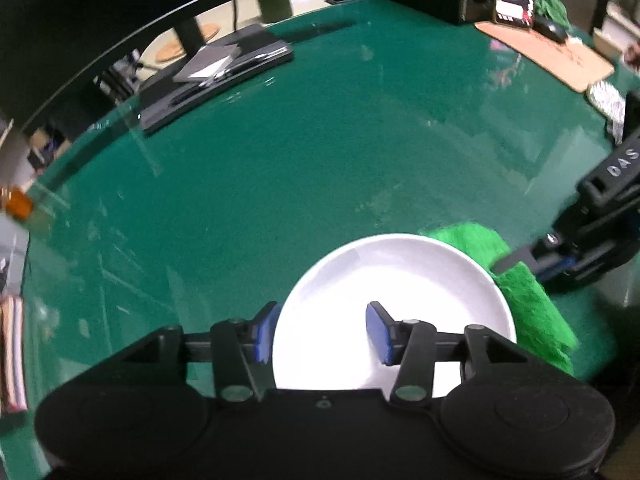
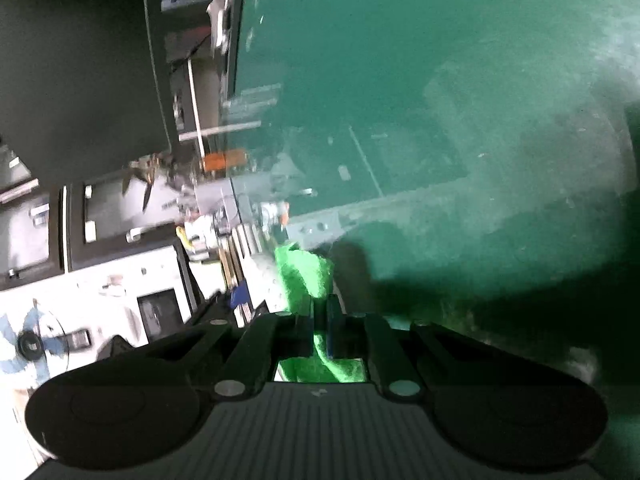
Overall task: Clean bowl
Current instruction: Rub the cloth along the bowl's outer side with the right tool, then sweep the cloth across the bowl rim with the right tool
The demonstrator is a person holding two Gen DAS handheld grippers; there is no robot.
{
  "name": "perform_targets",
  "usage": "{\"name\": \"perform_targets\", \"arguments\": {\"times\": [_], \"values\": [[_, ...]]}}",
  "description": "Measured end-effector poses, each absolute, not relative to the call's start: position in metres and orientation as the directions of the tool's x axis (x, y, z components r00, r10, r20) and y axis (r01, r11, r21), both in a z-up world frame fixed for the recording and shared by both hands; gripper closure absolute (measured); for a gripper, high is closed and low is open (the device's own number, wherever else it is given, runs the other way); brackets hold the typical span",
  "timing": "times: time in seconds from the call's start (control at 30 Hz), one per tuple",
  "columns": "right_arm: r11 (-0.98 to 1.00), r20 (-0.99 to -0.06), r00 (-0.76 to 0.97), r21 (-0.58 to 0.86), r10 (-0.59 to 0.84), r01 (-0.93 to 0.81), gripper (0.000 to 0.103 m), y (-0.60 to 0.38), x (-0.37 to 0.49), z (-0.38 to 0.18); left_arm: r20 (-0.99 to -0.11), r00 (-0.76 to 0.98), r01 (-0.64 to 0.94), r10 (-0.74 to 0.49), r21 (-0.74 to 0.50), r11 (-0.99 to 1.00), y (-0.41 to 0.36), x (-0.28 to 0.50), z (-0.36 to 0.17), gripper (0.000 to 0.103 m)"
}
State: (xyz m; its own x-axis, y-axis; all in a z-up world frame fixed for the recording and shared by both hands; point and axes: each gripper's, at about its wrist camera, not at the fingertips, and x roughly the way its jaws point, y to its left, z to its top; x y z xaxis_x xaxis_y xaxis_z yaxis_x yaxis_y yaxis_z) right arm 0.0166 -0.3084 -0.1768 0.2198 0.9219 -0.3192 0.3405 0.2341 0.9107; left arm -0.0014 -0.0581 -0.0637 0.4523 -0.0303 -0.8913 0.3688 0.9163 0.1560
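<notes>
**White bowl straddled, green cloth pinched**

The white bowl (image 1: pixel 394 312) is seen sitting on the green surface (image 1: pixel 320 152), near the camera. Its near-left rim is straddled by the left claw (image 1: pixel 324 332), whose jaws stand open, pads not pressing. A green cloth (image 1: pixel 520 292) lies against the bowl's right edge, clamped by the shut right claw (image 2: pixel 320 320). A black tray (image 1: pixel 216 80) is parked far left.

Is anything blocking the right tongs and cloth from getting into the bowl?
Nothing visible. The right tongs hold the green cloth at the white bowl rim; inside, only the left tongs' pad sits near the front.
</notes>
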Motion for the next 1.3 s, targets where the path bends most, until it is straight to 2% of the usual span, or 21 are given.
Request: {"name": "perform_targets", "arguments": {"times": [0.2, 0.5, 0.8, 1.13, 1.3], "values": [[0.244, -0.316, 0.211, 0.920, 0.925, 0.308, 0.095, -0.289, 0.037, -0.173, -0.885, 0.464, 0.376, 0.027, 0.225, 0.899, -0.060, -0.004, -0.066, 0.069], [0.260, -0.305, 0.186, 0.937, 0.934, 0.233, 0.095, -0.238, 0.082, -0.164, -0.882, 0.471, 0.407, 0.019, 0.236, 0.882, -0.060, -0.002, -0.065, 0.068], [0.273, -0.318, 0.146, 0.926, 0.937, 0.261, 0.095, -0.292, 0.039, -0.162, -0.884, 0.467, 0.427, 0.000, 0.226, 0.875, -0.062, 0.000, -0.065, 0.065], [0.282, -0.320, 0.161, 0.934, 0.933, 0.220, 0.095, -0.243, 0.081, -0.167, -0.880, 0.474, 0.431, 0.014, 0.246, 0.868, -0.064, -0.001, -0.066, 0.065], [0.278, -0.320, 0.172, 0.933, 0.932, 0.228, 0.095, -0.263, 0.068, -0.169, -0.882, 0.472, 0.447, 0.004, 0.243, 0.861, -0.064, -0.001, -0.065, 0.065]]}}
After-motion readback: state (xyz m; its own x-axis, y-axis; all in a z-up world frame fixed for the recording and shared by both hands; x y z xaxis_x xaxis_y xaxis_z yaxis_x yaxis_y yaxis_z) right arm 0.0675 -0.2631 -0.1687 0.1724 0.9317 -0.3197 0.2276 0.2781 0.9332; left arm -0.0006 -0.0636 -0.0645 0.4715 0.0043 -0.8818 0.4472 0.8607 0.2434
